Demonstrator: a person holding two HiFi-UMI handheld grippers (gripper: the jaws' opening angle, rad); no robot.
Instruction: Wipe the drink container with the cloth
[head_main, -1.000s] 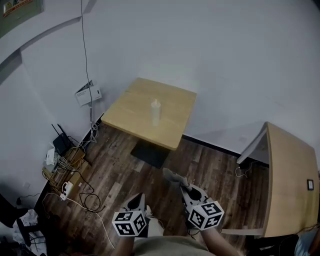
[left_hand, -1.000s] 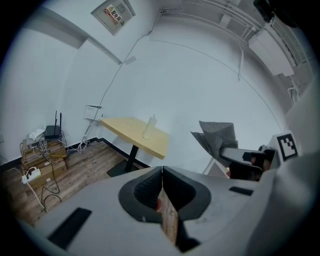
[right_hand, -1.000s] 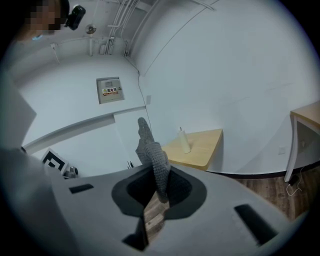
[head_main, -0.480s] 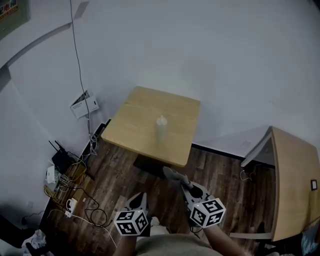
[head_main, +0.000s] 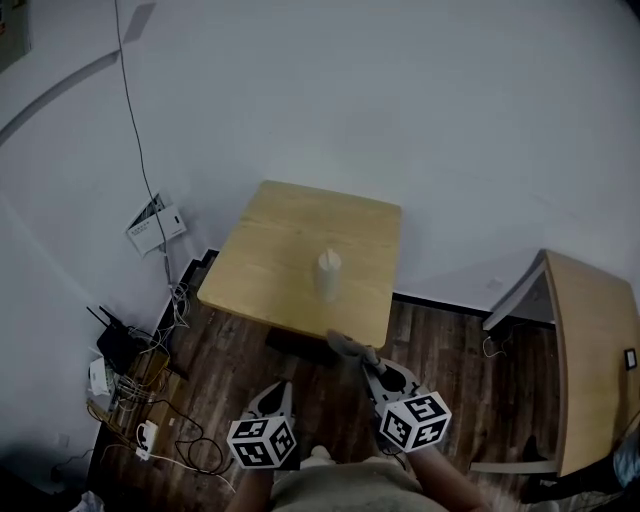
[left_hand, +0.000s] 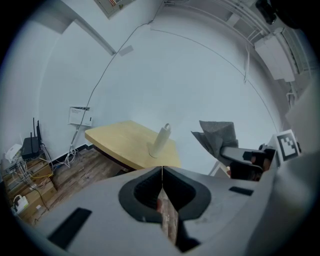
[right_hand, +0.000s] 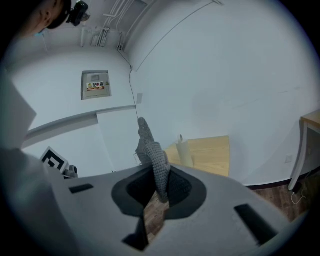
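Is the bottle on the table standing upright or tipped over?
Upright: the bottle stands on its base on the table, with its narrow cap end at the top and nothing touching it.

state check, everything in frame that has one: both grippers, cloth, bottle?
left gripper: shut, nothing between its jaws.
right gripper: shut on the cloth.
cloth: pinched in the right gripper, free end sticking out past the jaws.
drink container: upright on the table, apart from both grippers, not yet touched by the cloth.
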